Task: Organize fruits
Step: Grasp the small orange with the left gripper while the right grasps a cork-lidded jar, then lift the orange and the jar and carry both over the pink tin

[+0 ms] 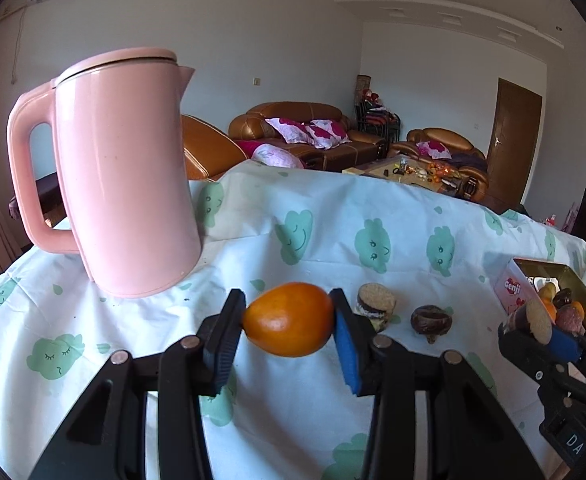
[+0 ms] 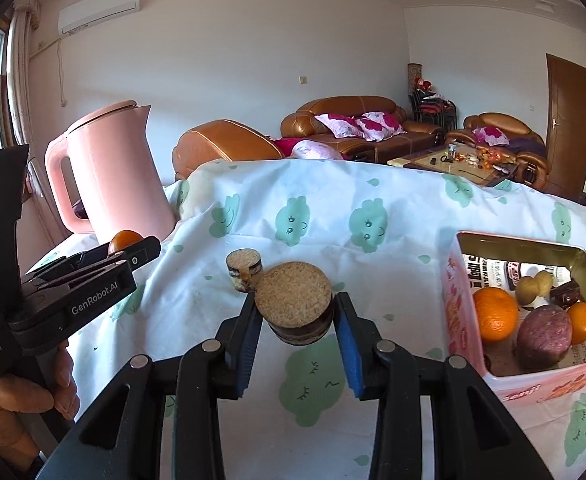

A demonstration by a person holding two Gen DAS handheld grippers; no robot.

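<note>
Our left gripper point(image 1: 289, 320) pinches an orange fruit point(image 1: 288, 319) in its jaws above the surface point(image 1: 333, 240), near the pink kettle point(image 1: 125, 176). Our right gripper point(image 2: 297, 322) has its jaws clamped on a cork-topped round piece point(image 2: 295, 306), just beside the tin box point(image 2: 469, 312) at the right edge.

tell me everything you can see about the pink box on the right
The pink box is an open, lidless tin with gold inner walls and printed red hearts and lettering outside. It sits upright on the cloud-print cloth, lined with newspaper, holding oranges, a purple sweet potato and smaller pieces. Neither gripper touches it.
</note>
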